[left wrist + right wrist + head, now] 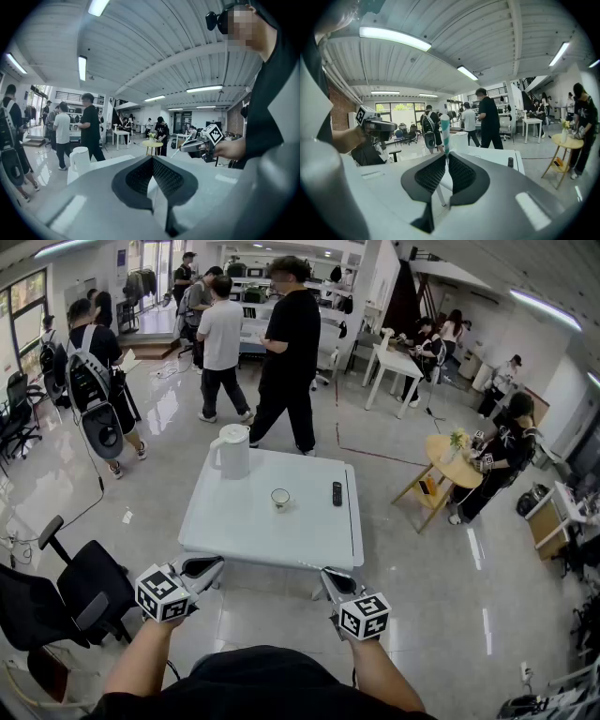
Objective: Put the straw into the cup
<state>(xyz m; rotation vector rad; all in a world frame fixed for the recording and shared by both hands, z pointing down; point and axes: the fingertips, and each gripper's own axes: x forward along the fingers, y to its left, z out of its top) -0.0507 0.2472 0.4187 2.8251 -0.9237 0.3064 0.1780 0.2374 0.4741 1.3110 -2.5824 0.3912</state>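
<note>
Kettle (232, 451), remote (337, 493) and cup (280, 498) sit on the counter (281, 535) ahead of both tools, path clear. Right tool (444, 155) is clenched on the striped straw (445, 130), which pokes up past its tips, well apart from the cup. Left tool (151, 158) is clenched, empty.

Head camera looks steeply down at the desk (272, 521), a little way off; cameras on the left hand-held gripper (208, 565) and right hand-held gripper (330, 577) face almost level across it, each catching the other.
</note>
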